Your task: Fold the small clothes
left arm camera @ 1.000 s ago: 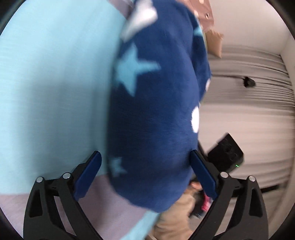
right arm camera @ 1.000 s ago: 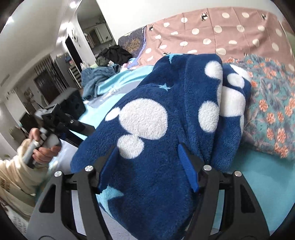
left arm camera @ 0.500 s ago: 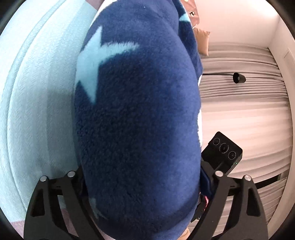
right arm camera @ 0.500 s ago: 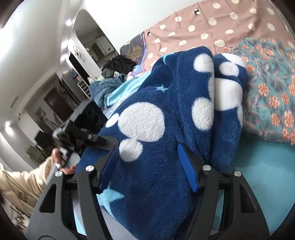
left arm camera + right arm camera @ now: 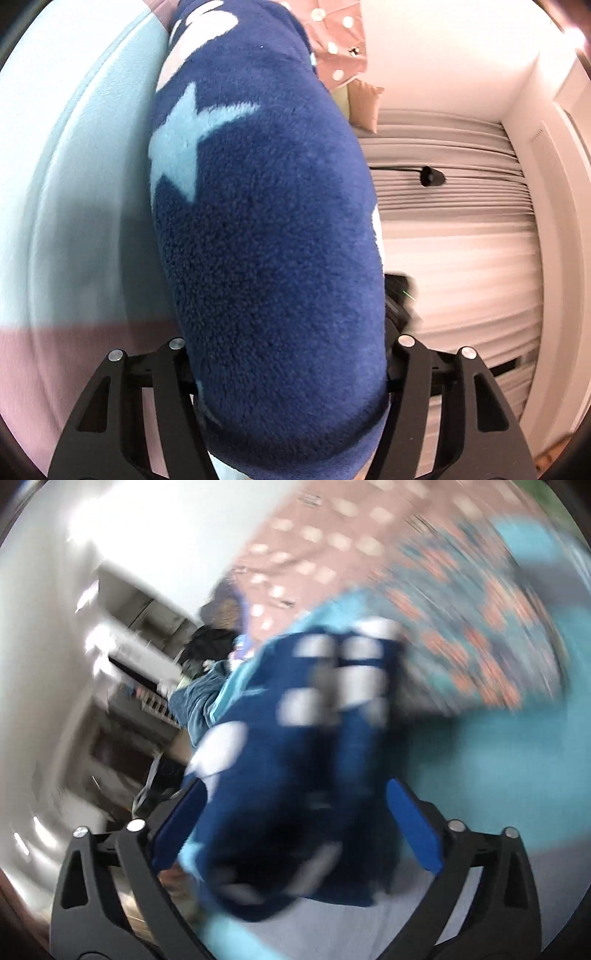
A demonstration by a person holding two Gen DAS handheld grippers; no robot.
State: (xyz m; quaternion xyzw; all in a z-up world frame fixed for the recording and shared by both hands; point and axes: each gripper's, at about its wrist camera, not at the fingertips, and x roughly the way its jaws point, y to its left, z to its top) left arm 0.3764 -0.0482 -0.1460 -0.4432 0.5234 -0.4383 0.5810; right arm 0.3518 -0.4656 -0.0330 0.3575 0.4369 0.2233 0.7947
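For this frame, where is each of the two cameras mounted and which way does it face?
Left wrist: sits on the left claw, looking along its fingers at the navy fleece garment bulging between them, light blue bedsheet left, grey curtain right; only the black finger frames show.
Right wrist: sits on the right claw, heavily motion-blurred, facing the same garment with a floral fabric behind; blue pads apart either side.
Shared: the navy garment.

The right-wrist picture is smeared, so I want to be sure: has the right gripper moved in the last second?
Yes. The right gripper has swung and rolled: the polka-dot pink cloth now runs diagonally, and the blue fleece garment appears farther off.
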